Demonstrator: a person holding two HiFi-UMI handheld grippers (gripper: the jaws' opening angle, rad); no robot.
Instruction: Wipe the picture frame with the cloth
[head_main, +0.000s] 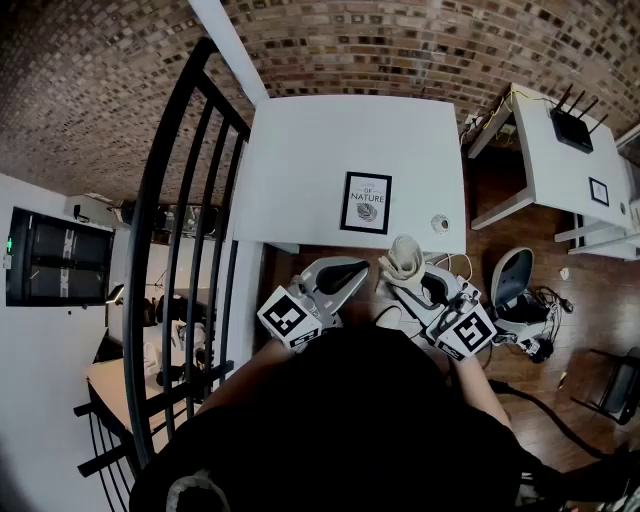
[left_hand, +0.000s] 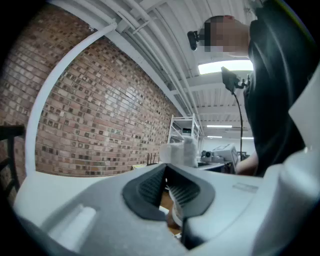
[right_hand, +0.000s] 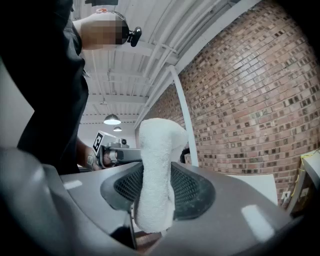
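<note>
The black picture frame (head_main: 366, 202) with a white leaf print lies flat on the white table (head_main: 310, 160), near its front edge. My right gripper (head_main: 412, 276) is shut on a rolled white cloth (head_main: 403, 258), which sticks out beyond the jaws; in the right gripper view the cloth (right_hand: 154, 175) stands between the ribbed pads. It hovers just off the table's front edge, below the frame. My left gripper (head_main: 345, 275) is shut and holds nothing, close beside the right one; its pads (left_hand: 150, 187) meet at the tip.
A small round object (head_main: 440, 223) sits on the table right of the frame. A black railing (head_main: 185, 230) runs along the left. A second white table (head_main: 560, 150) with a router stands at the right, and a chair (head_main: 510, 290) with cables stands on the wooden floor.
</note>
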